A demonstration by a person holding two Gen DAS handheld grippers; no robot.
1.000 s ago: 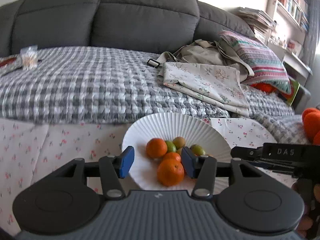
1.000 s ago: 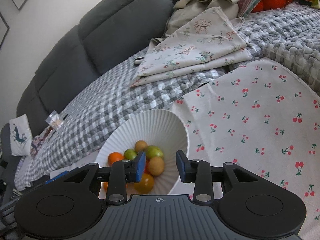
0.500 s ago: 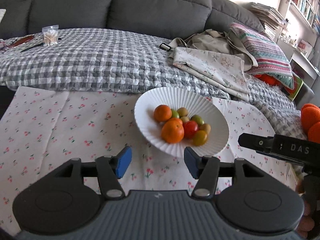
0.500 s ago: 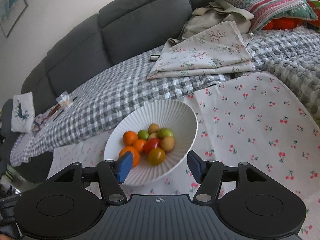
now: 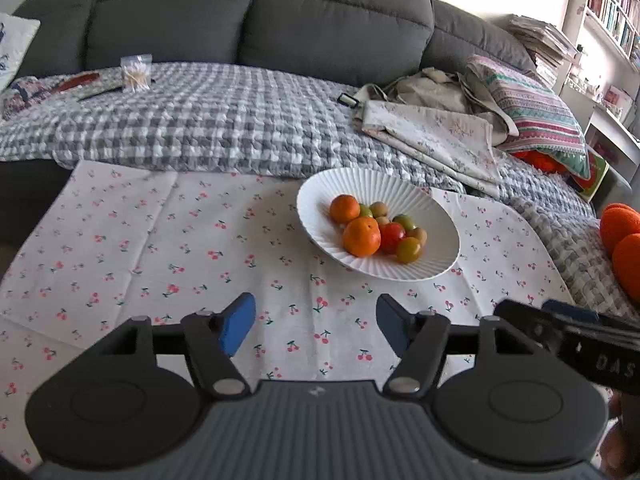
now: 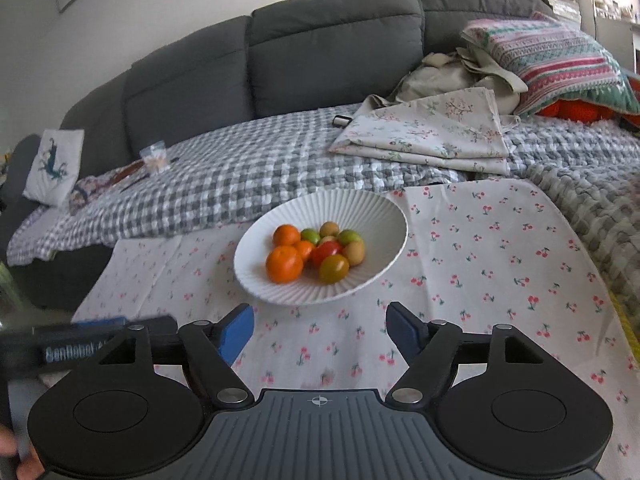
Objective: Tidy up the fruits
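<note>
A white ribbed bowl (image 5: 436, 216) (image 6: 384, 212) stands on the cherry-print cloth (image 5: 160, 248) (image 6: 500, 256). It holds several small fruits: oranges (image 5: 361, 237) (image 6: 284, 263), a red one (image 5: 392, 236) (image 6: 326, 251), green and yellow-brown ones (image 6: 349, 237). My left gripper (image 5: 316, 330) is open and empty, well short of the bowl. My right gripper (image 6: 320, 330) is open and empty, just in front of the bowl. Each gripper shows at the edge of the other's view.
A grey sofa (image 5: 256, 20) with a checked blanket (image 5: 224, 120) lies behind the cloth. Folded floral fabric (image 5: 436, 140) and a striped pillow (image 5: 536, 112) lie at the right. A bag of cotton swabs (image 5: 136, 73) sits at the left. Orange objects (image 5: 624, 236) sit at the far right.
Both grippers have pulled back and up from the bowl, which now sits farther off. The right gripper's jaws have opened wider. All fruit stays in the bowl.
</note>
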